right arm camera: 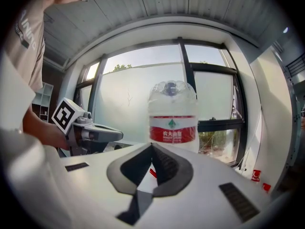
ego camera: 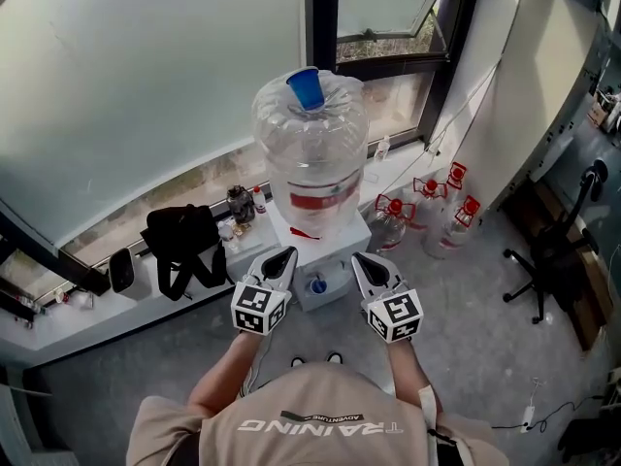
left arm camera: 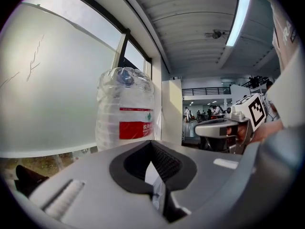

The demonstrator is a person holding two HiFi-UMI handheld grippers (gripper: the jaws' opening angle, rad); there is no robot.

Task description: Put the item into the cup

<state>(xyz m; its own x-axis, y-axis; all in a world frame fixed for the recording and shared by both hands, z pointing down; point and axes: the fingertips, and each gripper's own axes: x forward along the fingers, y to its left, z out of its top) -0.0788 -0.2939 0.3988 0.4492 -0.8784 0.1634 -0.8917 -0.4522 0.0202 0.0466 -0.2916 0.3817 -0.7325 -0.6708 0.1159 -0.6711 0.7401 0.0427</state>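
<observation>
Head view: my left gripper (ego camera: 288, 254) and right gripper (ego camera: 358, 259) point at 12 o'clock toward a large clear plastic water jug (ego camera: 310, 153) topped by what looks like a small blue cup (ego camera: 304, 88). Left gripper view: jaws closed, empty. Right gripper view: jaws closed, empty; no item visible, so the task seems unstarted.

Head view: high above the water jug (ego camera: 310, 153), facing steeply down onto its cap.

Left gripper view: low in front of the jug, close, tilted up. Jug left of centre, right gripper (left arm camera: 200, 128) at the right edge.

Right gripper view: low, same side, jug centred, left gripper (right arm camera: 116, 136) at the left.

All three views share the jug.
</observation>
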